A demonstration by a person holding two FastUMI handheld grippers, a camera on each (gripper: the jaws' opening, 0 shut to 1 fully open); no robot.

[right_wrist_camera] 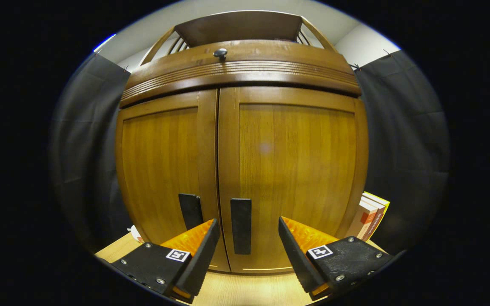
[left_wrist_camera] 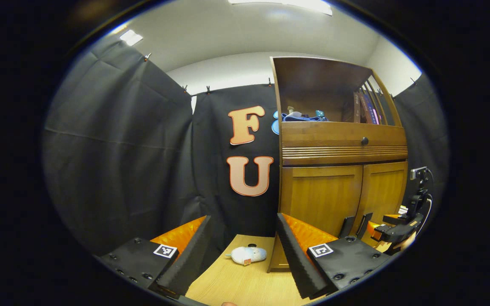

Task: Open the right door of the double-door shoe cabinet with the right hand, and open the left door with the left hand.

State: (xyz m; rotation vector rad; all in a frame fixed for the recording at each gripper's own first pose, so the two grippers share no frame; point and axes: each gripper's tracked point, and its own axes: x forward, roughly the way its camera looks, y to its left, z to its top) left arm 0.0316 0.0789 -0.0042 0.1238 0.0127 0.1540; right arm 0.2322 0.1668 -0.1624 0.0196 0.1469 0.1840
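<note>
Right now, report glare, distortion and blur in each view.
Left gripper view: a ceiling light blows out at the top; the cabinet stands fairly straight and sharp. Right gripper view: fisheye bulges the right door and left door outward; a faint flare spot shows.

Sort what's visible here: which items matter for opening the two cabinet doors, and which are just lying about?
Job:
right door and its handle
left door and its handle
right gripper, open at the right handle
left gripper, open

Lying about:
white plush toy
books beside the cabinet
drawer knob
</note>
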